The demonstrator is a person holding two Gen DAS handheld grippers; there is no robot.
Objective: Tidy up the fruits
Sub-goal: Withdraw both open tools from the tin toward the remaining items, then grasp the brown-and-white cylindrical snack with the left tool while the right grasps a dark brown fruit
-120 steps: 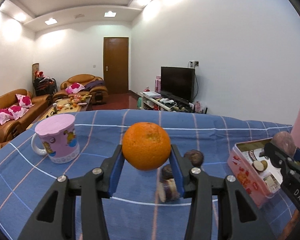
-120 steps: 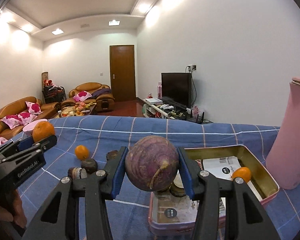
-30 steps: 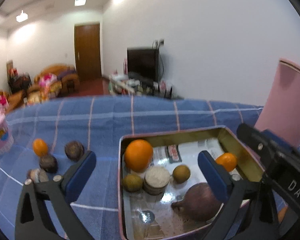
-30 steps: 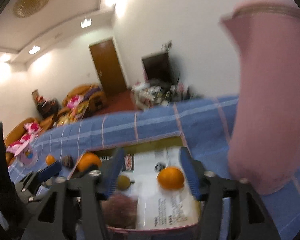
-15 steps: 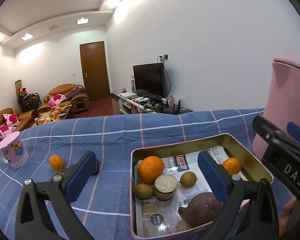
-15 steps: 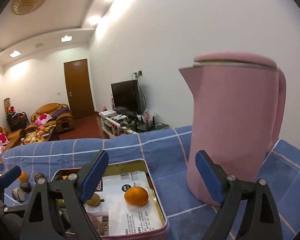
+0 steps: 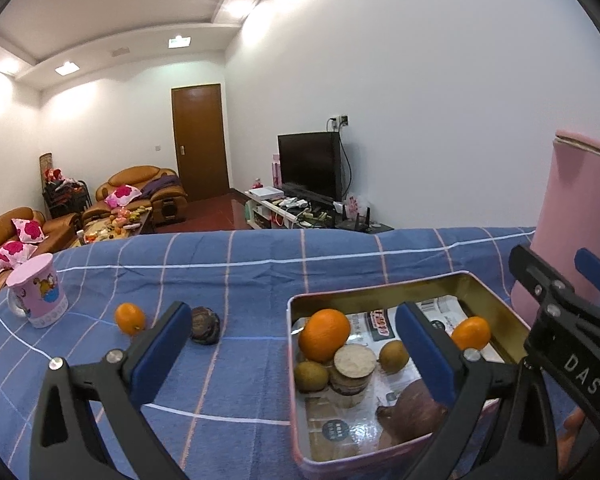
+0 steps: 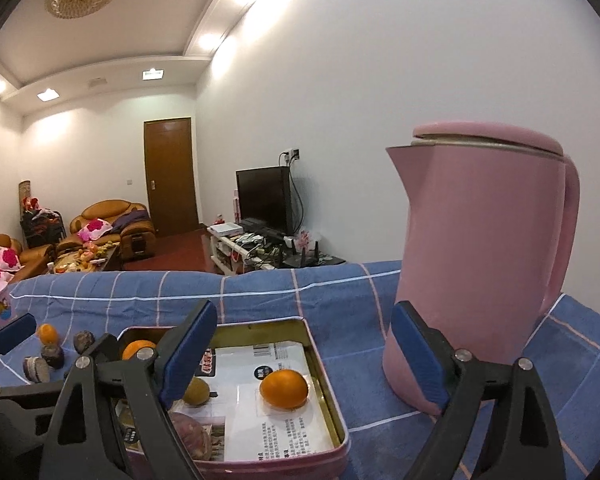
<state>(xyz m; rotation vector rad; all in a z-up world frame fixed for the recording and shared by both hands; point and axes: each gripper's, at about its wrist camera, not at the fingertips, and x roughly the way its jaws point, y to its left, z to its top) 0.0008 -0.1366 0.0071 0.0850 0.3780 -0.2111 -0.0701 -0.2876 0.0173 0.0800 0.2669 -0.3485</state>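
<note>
Tin [image 7: 300, 420] on the blue-checked surface [image 7: 260, 264], landmark for all positions. Compared with 4 s ago, both loads are delivered: the large orange [image 7: 324, 334] sits in the tin's far-left part, the purple round fruit [image 7: 410, 410] at its near side. Left gripper [image 7: 292, 344] now has jaws wide and empty, straddling the tin's left wall. Right gripper [image 8: 300, 344] likewise wide, nothing between its jaws. Left of the tin, outside it: 1 small orange [image 7: 129, 318], 1 dark fruit [image 7: 205, 325], others in the right view. Judgement: next pickup there.
</note>
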